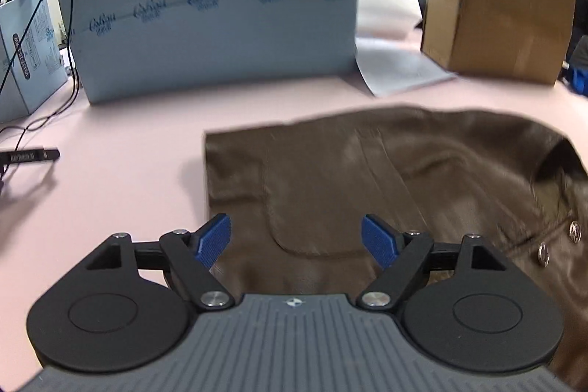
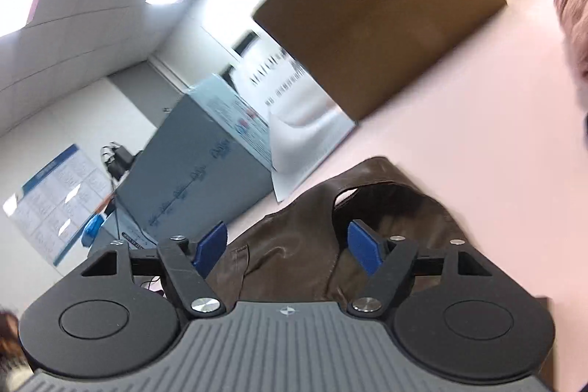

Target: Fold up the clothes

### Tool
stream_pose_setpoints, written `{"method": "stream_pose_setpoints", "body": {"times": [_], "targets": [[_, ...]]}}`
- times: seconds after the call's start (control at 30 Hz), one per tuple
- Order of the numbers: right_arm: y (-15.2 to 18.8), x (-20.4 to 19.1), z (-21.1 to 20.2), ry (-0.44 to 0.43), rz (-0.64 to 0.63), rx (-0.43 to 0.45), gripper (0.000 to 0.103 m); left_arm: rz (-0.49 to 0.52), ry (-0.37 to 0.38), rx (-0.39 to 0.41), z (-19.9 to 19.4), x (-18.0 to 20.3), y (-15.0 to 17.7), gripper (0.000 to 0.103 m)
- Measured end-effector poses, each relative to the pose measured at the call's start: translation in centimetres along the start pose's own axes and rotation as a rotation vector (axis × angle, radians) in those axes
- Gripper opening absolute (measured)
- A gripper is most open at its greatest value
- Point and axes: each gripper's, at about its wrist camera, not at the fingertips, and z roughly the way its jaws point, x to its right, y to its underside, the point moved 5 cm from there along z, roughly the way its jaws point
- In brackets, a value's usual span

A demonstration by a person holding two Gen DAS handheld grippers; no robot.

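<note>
1. Brown leather-look garment (image 1: pixel 367 193) lies on the pink counter (image 1: pixel 121 171), partly folded, with a flap pocket facing up and two metal snaps (image 1: pixel 558 241) near its right side; from the right wrist view its open neck or armhole (image 2: pixel 386 204) shows.
2. Left tongs (image 1: pixel 296 241) hang above the garment's near part with the blue pads (image 1: pixel 215 237) wide apart and nothing between them.
3. Right tongs (image 2: pixel 290 248) stand open too, tilted hard to one side, over the garment but not pressing on it.
4. Toward the counter's far edge stand a pale blue printed box (image 1: pixel 209 10) and a brown cardboard box (image 1: pixel 496 13), with white sheets (image 1: pixel 400 68) between them.
5. A black pen-like object (image 1: pixel 29 155) and cables lie by the counter's left edge.
6. Both views are blurred.
</note>
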Motion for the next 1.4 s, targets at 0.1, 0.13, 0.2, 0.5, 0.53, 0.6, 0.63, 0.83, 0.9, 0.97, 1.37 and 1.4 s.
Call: {"method": "stream_pose_setpoints", "body": {"times": [0.1, 0.13, 0.2, 0.5, 0.53, 0.6, 0.63, 0.83, 0.9, 0.97, 1.37, 1.4], "targets": [[-0.4, 0.5, 3.3, 0.105, 0.020, -0.008, 0.069, -0.027, -0.007, -0.011, 0.4, 0.7, 1.5, 0.077], [-0.3, 1.0, 4.1, 0.116, 0.058, -0.022, 0.069, -0.039, -0.017, -0.016, 0.5, 0.8, 2.0, 0.077], [0.2, 2.8, 5.9, 0.120, 0.181, -0.032, 0.060, -0.079, -0.032, -0.020, 0.8, 0.4, 2.8, 0.077], [-1.5, 8.0, 7.8, 0.226, 0.360, 0.168, 0.012, -0.105, -0.115, -0.013, 0.7, 0.5, 3.2, 0.079], [-1.9, 8.5, 7.8, 0.227, 0.359, 0.161, 0.010, -0.105, -0.123, -0.007, 0.8, 0.6, 3.3, 0.080], [-2.5, 9.1, 7.9, 0.229, 0.359, 0.144, 0.010, -0.106, -0.129, 0.004, 0.8, 0.6, 3.5, 0.081], [-2.7, 9.8, 8.0, 0.218, 0.378, 0.130, 0.009, -0.106, -0.130, 0.009, 0.8, 0.6, 3.5, 0.082], [-2.8, 13.7, 9.4, 0.138, 0.541, 0.069, 0.006, -0.072, -0.124, 0.011, 0.6, 0.6, 3.4, 0.082], [-3.1, 13.5, 9.2, 0.138, 0.555, 0.039, 0.012, -0.009, -0.110, 0.018, -0.1, 0.7, 3.1, 0.081], [-3.4, 12.2, 8.1, 0.120, 0.537, 0.039, 0.044, 0.011, -0.083, 0.054, -1.5, 0.5, 2.5, 0.082], [-2.3, 6.0, 6.7, -0.012, 0.253, -0.060, 0.072, -0.254, -0.188, 0.069, -0.8, -3.9, 1.5, 0.084], [-1.9, 6.2, 7.1, 0.014, 0.236, -0.067, 0.066, -0.238, -0.196, 0.058, -0.3, -3.9, 1.6, 0.084]]}}
